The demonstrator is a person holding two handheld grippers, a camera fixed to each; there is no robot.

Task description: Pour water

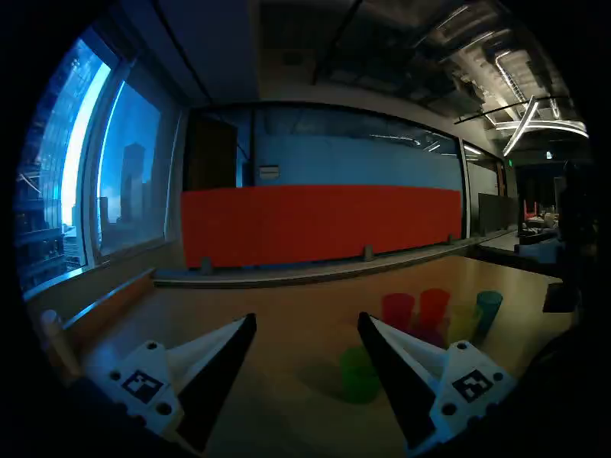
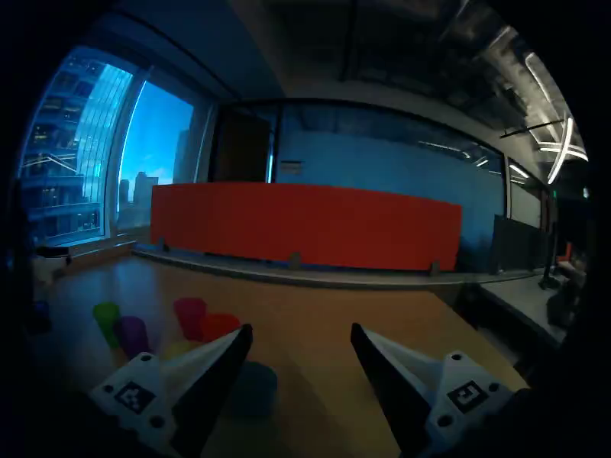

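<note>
Several plastic cups stand on a wooden table (image 1: 305, 305). In the left gripper view a green cup (image 1: 359, 374) sits just inside my right finger, low between the fingers. Behind it are two red cups (image 1: 416, 308), a yellow cup (image 1: 462, 322) and a teal cup (image 1: 489, 305). My left gripper (image 1: 306, 316) is open and holds nothing. In the right gripper view a blue cup (image 2: 256, 387) stands by my left finger, with a green cup (image 2: 106, 319), a purple cup (image 2: 134, 334), a pink cup (image 2: 189, 314) and a red cup (image 2: 220, 324) farther left. My right gripper (image 2: 301, 327) is open and holds nothing.
A red partition panel (image 1: 321, 221) runs along the table's far edge. Large windows (image 1: 114, 183) lie to the left, over a ledge. Bare tabletop (image 2: 344, 305) stretches ahead of the right gripper. Dark desks and objects (image 2: 550, 298) stand at the right. The room is dim.
</note>
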